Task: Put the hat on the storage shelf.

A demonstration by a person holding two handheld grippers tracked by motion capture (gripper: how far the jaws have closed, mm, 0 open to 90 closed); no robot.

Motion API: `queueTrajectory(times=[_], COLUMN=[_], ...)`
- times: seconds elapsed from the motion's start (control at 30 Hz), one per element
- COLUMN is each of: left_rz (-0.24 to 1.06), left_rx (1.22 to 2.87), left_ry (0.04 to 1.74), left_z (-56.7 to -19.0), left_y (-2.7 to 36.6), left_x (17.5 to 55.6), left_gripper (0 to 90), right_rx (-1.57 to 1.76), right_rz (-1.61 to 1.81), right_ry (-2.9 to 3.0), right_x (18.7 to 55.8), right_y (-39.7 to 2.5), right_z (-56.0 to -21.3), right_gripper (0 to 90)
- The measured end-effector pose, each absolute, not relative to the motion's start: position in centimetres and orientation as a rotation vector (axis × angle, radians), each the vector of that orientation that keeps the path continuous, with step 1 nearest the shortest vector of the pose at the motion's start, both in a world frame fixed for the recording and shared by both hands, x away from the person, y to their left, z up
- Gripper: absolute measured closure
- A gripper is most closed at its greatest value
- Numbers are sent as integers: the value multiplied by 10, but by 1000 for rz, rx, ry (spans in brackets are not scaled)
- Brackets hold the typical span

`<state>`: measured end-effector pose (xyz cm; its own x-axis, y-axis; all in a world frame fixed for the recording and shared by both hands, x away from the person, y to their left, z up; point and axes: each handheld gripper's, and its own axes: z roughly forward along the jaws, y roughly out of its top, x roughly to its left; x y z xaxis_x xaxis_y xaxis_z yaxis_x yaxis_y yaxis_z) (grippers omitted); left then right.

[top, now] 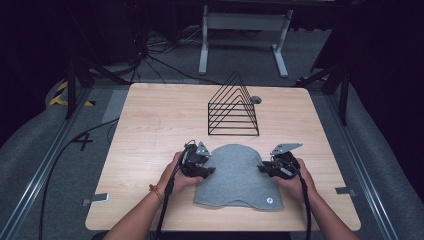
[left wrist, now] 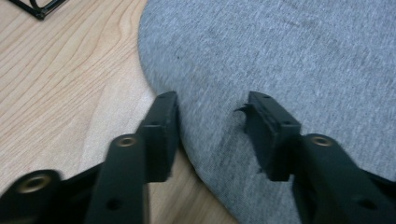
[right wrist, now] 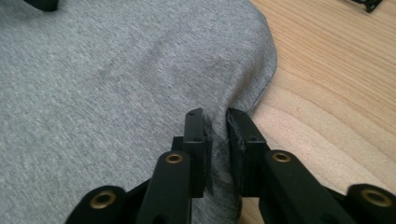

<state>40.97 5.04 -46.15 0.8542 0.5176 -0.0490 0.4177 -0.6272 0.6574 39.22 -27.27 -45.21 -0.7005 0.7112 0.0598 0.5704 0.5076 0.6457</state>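
Now: grey cloth gripped at right edge, left side open

Grey cloth (top: 235, 175) flat on near part of table (top: 150, 120), in front of wire rack (top: 233, 107). Right gripper (right wrist: 215, 140) pinched on cloth edge, likely for lifting. Left gripper (left wrist: 210, 135) wide apart astride opposite edge, holding nothing, probably poised to match.

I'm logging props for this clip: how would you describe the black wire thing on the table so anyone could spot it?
Start at the light wooden table and look to its far half, beyond the grey cloth that both tools flank. There stands the black wire rack: a row of open triangular frames on a rectangular base, the table's one upright, see-through object.
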Motion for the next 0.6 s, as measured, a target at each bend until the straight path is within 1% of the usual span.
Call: queueTrajectory(times=[0.07,0.1,0.13,0.17,0.23,0.3,0.4,0.6], left_rz=[174,162,162,148,134,140,166,198], left_rx=[2336,2335,2335,2331,2328,2334,2323,2269], left_ry=[666,665,665,658,650,653,628,593], left_z=[-461,-461,-461,-461,-462,-461,-458,-438], left_y=[51,52,52,52,53,53,52,58], left_x=[410,410,410,411,411,410,407,403], left_gripper=[670,687,733,733,804,826,834,839], right_rx=[1094,1092,1092,1094,1057,1055,1038,1008], right_rz=[976,980,980,984,975,989,1003,1054], right_ry=[2538,2538,2538,2532,2526,2524,2518,2498], right_x=[392,392,392,391,390,390,388,383], right_y=[-273,-273,-273,-273,-273,-274,-275,-277], right_z=[-453,-453,-453,-453,-452,-452,-450,-438], right_gripper=[814,819,819,827,835,839,843,843])
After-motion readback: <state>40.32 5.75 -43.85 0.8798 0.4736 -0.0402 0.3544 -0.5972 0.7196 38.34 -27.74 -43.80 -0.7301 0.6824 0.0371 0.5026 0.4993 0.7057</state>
